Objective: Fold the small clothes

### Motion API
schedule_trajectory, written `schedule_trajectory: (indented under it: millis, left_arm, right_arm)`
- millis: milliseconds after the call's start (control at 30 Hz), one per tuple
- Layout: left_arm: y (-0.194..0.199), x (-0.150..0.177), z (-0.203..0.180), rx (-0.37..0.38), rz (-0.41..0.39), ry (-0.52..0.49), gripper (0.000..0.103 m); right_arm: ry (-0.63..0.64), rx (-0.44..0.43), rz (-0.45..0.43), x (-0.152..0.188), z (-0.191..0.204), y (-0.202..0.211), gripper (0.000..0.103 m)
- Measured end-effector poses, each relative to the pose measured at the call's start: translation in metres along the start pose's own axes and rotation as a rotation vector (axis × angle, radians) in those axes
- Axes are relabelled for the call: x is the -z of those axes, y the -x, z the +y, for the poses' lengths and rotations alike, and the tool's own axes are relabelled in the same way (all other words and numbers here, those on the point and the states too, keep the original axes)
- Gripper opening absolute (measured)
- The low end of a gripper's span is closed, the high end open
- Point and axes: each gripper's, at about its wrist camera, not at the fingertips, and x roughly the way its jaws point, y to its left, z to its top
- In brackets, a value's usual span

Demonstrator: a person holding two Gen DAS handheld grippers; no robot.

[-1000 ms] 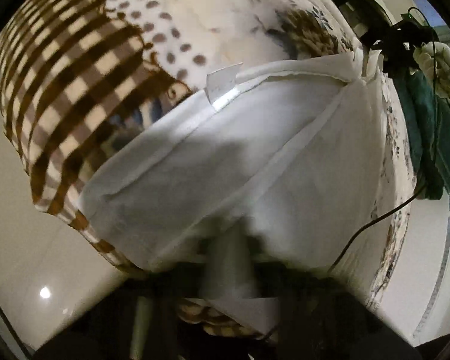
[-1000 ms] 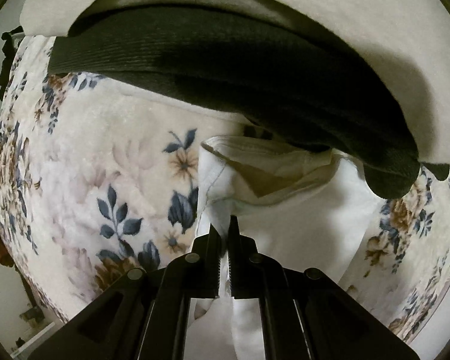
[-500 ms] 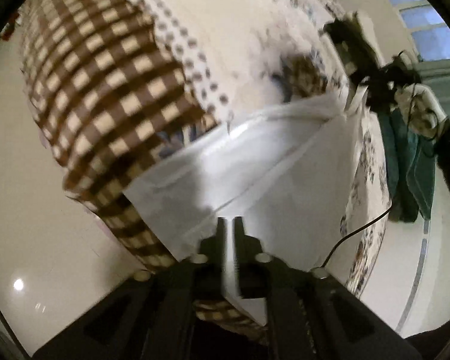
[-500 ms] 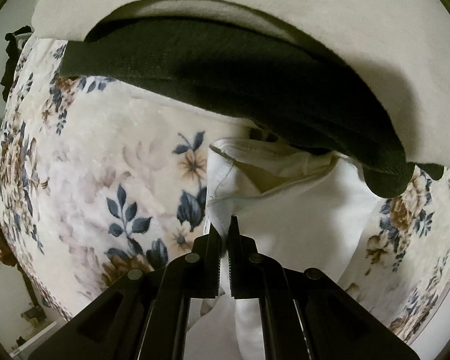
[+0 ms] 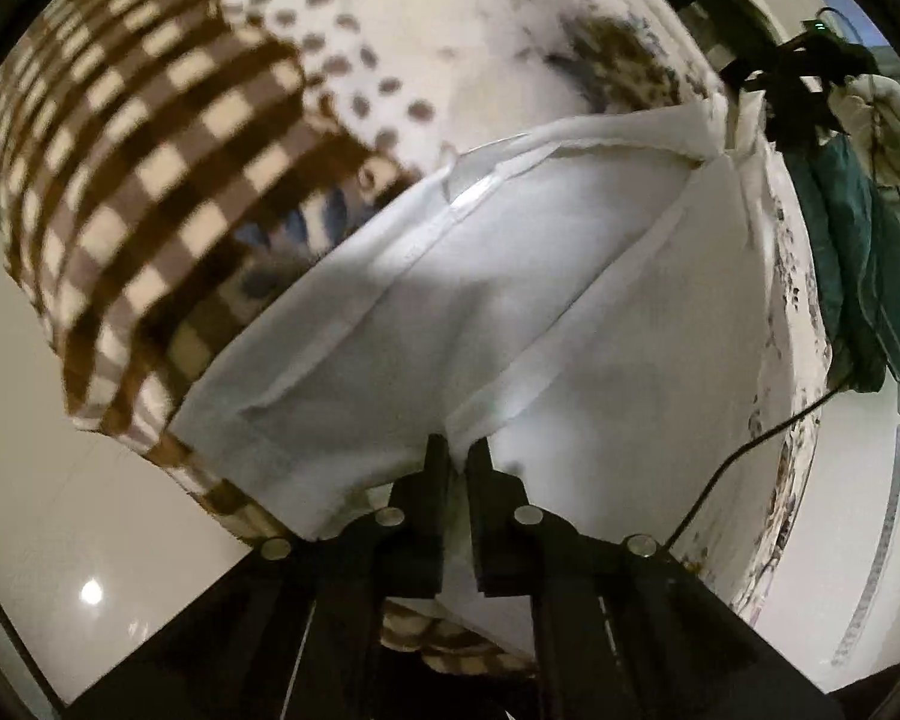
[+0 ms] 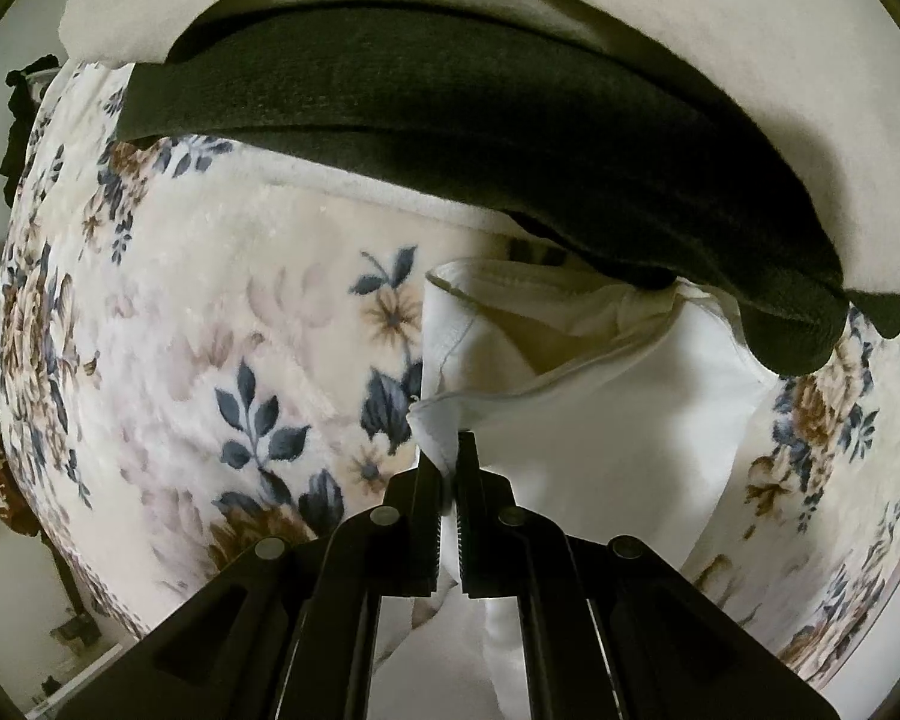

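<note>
Each hand-held gripper, left and right, pinches the white garment over the bed, mid-fold; next, lay edges together evenly

Your left tool points forward along its black fingers, which stand nearly together and pinch a fold of white cloth at their tips. Your right tool is posed the same way, its toothed fingers narrowed on an edge of the cloth, with fabric running down between them.
</note>
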Motion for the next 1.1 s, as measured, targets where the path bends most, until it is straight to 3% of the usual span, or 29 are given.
schedule_trajectory:
  millis: [167,367,567,833,900,967,1033,1100]
  left_arm:
    - [0.037,0.006,-0.015,-0.002,-0.060,-0.044,0.002]
    - [0.067,0.005,0.008,-0.022,-0.103,0.039,0.002]
    - [0.058,-0.011,0.040,-0.062,-0.119,0.133,0.002]
    - [0.026,-0.017,0.058,-0.059,-0.066,0.179,0.004]
    - [0.022,-0.018,0.063,-0.033,-0.028,0.203,0.008]
    - [0.025,-0.019,0.064,-0.021,-0.011,0.207,0.015]
    - [0.030,-0.021,0.067,-0.034,-0.002,0.200,0.041]
    - [0.037,-0.026,0.069,-0.020,-0.008,0.194,0.045]
  right_arm:
    - [-0.007,0.001,0.010,-0.002,0.000,0.002,0.004]
    - [0.013,0.021,-0.003,-0.009,0.008,0.005,0.004]
    - [0.015,0.034,0.007,-0.017,0.020,-0.011,0.004]
    - [0.027,0.052,0.017,-0.024,0.040,-0.036,0.005]
    - [0.016,-0.004,0.036,-0.024,0.039,-0.037,0.012]
    - [-0.010,-0.114,0.058,-0.017,0.030,-0.033,0.055]
    - [-0.045,-0.210,0.052,0.001,0.017,-0.019,0.063]
    - [-0.062,-0.258,0.049,0.030,0.001,-0.006,0.064]
